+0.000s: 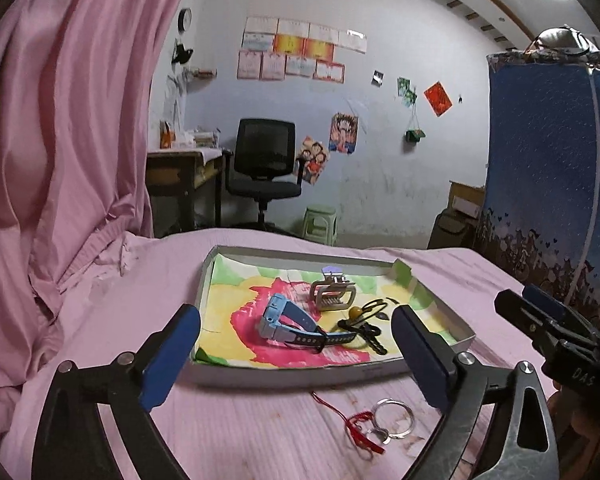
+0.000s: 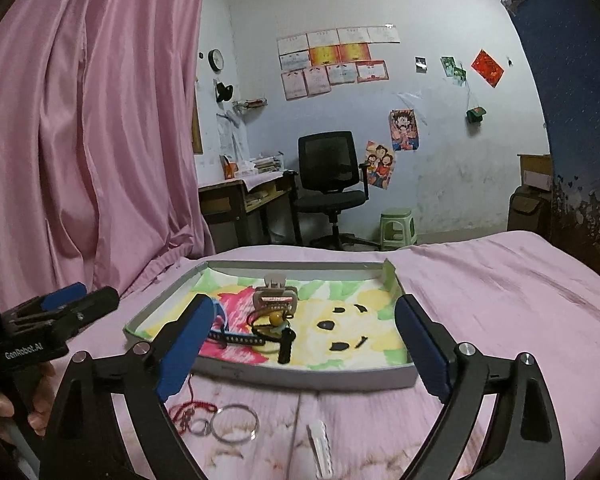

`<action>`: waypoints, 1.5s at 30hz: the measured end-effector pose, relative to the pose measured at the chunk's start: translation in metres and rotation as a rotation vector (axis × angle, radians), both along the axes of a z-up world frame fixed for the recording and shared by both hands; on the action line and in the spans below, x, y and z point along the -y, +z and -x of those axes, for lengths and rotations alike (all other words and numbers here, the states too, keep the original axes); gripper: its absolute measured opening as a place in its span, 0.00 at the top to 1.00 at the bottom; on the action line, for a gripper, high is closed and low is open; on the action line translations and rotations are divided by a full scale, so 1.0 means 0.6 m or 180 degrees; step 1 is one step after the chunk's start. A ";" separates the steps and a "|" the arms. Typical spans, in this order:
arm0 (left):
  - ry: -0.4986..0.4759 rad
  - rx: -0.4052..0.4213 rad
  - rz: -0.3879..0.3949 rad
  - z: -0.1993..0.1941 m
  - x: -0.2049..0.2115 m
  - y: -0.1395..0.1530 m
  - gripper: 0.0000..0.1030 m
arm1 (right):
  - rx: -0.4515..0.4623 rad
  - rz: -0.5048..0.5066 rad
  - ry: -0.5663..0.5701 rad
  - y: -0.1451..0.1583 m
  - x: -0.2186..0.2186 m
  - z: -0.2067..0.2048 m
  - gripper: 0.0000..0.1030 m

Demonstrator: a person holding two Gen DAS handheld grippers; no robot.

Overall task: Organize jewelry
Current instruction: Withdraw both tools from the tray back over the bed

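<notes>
A shallow grey tray (image 1: 300, 374) (image 2: 300, 378) with a painted paper lining lies on the pink bed. Inside it are a blue watch (image 1: 286, 320) (image 2: 236, 336), a beige claw hair clip (image 1: 334, 294) (image 2: 275, 298), a hair tie with a yellow bead (image 1: 355, 313) (image 2: 275, 317) and a dark chain (image 1: 370, 338). On the sheet in front of the tray lie a silver bangle (image 1: 392, 418) (image 2: 235, 424), a red cord (image 1: 358, 428) (image 2: 190, 408) and a white hair clip (image 2: 320, 446). My left gripper (image 1: 296, 356) and right gripper (image 2: 304, 354) both stand open and empty, just short of the tray.
A pink curtain (image 1: 60, 120) hangs on the left. Behind the bed stand an office chair (image 1: 264, 164), a desk (image 1: 180, 168) and a green stool (image 1: 320, 224). A blue fabric wardrobe (image 1: 552, 168) stands at the right. A hand (image 2: 40, 400) holds the left gripper.
</notes>
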State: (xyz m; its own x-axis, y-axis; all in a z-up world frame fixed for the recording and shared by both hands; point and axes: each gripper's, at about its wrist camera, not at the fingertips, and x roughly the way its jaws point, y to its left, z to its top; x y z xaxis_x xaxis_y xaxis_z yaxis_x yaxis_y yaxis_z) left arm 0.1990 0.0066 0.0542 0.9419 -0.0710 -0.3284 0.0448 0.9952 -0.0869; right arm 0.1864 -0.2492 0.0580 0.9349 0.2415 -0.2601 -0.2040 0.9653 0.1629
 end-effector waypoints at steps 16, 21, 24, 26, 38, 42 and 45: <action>-0.0205 0.0019 -0.0065 0.089 0.025 -0.014 0.00 | -0.0025 0.0254 0.0091 -0.014 0.021 0.088 0.03; -0.0280 -0.0223 -0.0026 0.091 0.017 -0.028 0.00 | -0.0174 0.0291 0.0136 -0.029 0.024 0.097 0.03; -0.0280 -0.0361 -0.0008 0.089 0.013 -0.038 0.00 | -0.0263 0.0312 0.0170 -0.037 0.026 0.096 0.03; -0.0286 -0.0427 -0.0006 0.087 0.013 -0.042 0.00 | -0.0311 0.0332 0.0183 -0.041 0.024 0.095 0.03; -0.0487 -0.0919 -0.0112 0.059 0.026 -0.072 0.00 | -0.0875 0.0329 0.0288 -0.079 0.021 0.059 0.23; -0.0596 -0.1029 -0.0109 0.049 0.032 -0.079 0.03 | -0.1008 0.0338 0.0277 -0.090 0.016 0.047 0.40; -0.0660 -0.1148 -0.0084 0.038 0.035 -0.087 0.11 | -0.1119 0.0381 0.0280 -0.099 0.010 0.039 0.52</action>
